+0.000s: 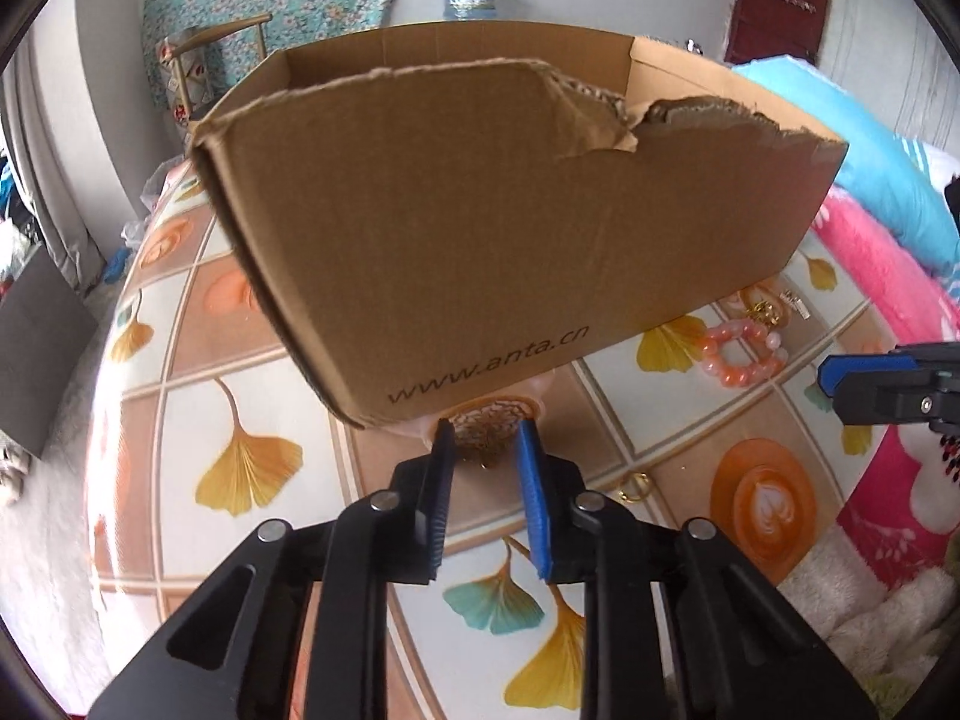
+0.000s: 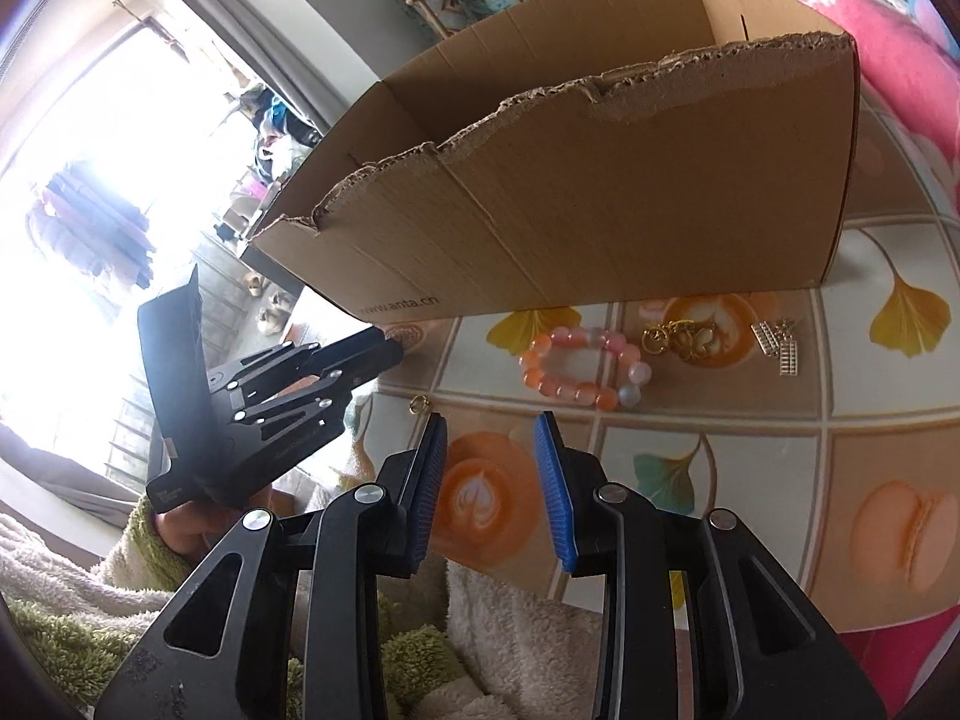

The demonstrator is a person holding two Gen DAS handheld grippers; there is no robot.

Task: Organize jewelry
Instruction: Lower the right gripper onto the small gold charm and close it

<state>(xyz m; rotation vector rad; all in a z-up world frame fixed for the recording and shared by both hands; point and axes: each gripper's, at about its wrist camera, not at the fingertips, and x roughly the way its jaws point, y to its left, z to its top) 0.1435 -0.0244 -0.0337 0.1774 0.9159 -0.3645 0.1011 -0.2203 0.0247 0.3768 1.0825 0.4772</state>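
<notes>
A torn cardboard box (image 1: 480, 228) (image 2: 600, 210) stands on the patterned table. At its near bottom corner lies a round gold filigree piece (image 1: 487, 423). My left gripper (image 1: 486, 431) (image 2: 393, 348) has closed on it, a pad against each side. A pink and orange bead bracelet (image 1: 741, 354) (image 2: 579, 369), gold charms (image 2: 681, 336) and silver earrings (image 2: 780, 342) lie in front of the box. A small gold ring (image 1: 636, 486) (image 2: 418, 403) sits apart from them. My right gripper (image 2: 491, 420) (image 1: 840, 381) hovers open short of the bracelet, nothing between its fingers.
The tablecloth (image 1: 240, 468) has leaf and latte prints. A pink blanket (image 1: 888, 276) and a blue pillow (image 1: 840, 138) lie beyond the table's right edge. A hand in a green fleece sleeve (image 2: 150, 546) holds the left gripper. A chair (image 1: 204, 60) stands behind the box.
</notes>
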